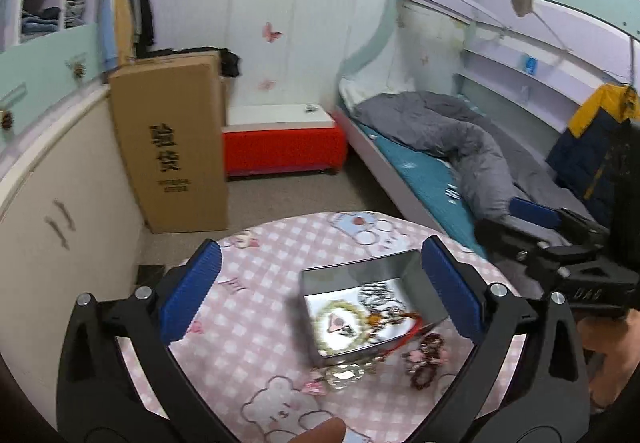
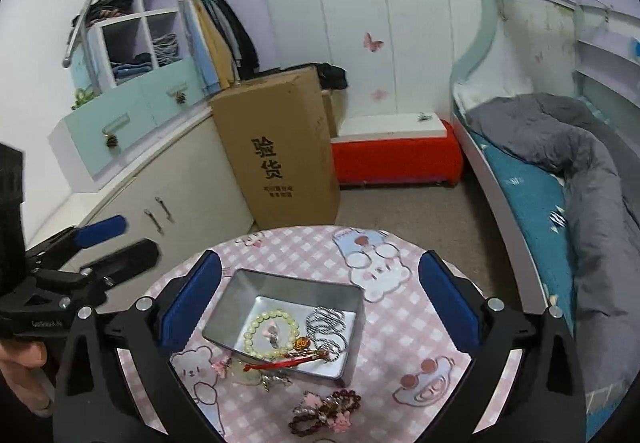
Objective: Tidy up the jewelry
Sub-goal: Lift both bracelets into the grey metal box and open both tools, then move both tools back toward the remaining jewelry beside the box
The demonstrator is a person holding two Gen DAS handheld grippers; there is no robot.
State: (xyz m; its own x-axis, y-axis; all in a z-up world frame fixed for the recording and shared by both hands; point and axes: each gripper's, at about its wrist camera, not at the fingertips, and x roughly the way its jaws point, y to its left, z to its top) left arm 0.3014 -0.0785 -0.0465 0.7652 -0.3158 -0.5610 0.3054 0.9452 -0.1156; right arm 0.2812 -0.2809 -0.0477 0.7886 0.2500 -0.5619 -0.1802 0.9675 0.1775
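You're mid-sort with both the left gripper (image 1: 320,293) and right gripper (image 2: 320,301) jaws wide and empty, so next drop onto the dark bead bracelet (image 2: 326,415) beside the tin (image 2: 280,285) on the table (image 2: 400,327).

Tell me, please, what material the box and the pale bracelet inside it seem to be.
The rectangular tin box looks like thin bare metal: its grey walls and floor shine and mirror the jewelry. The pale bead bracelet seems pearl-like or glassy, with glossy cream beads; plastic is equally possible.
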